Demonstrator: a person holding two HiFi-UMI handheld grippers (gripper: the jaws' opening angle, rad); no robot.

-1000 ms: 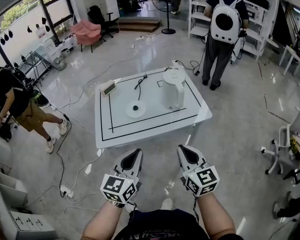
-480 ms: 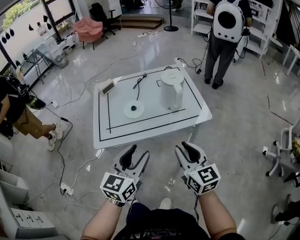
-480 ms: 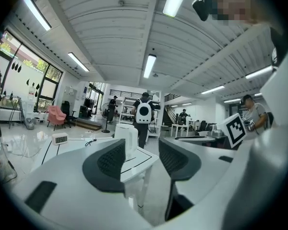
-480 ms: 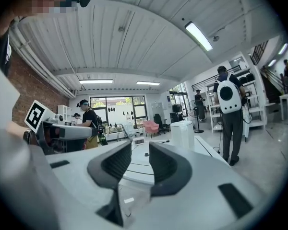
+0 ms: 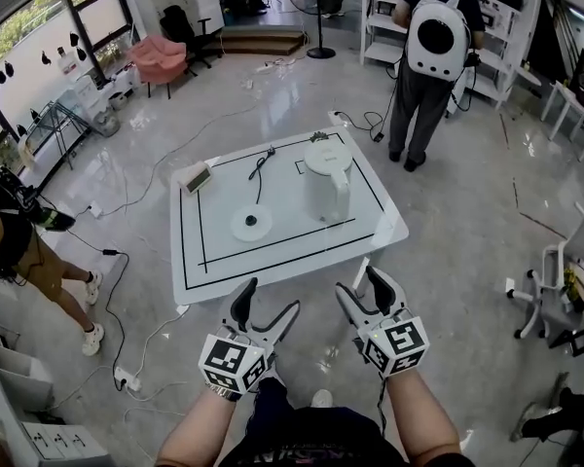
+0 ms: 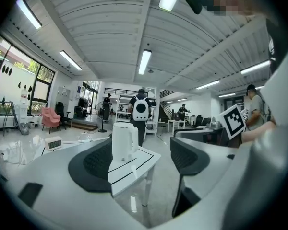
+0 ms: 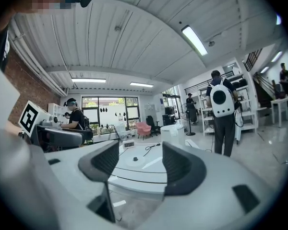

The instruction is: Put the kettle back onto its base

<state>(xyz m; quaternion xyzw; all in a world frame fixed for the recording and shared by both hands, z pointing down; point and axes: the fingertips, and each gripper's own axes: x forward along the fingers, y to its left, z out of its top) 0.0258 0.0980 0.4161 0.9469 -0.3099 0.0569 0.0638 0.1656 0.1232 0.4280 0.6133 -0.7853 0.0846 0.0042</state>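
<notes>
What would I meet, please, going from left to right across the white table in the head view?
Small white rectangular device with a screen → round white flat kettle base → tall white plastic kettle.

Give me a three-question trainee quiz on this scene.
1. True or false: the kettle stands on its base.
2. The left gripper and right gripper are: A) both open, empty; B) both shut; C) one shut on the kettle.
3. Fill in: in the head view, the base lies to the kettle's ____.
Key: 1 false, it stands apart on the table. 2 A; both jaws have just been opening, nothing between them. 3 left.
</notes>
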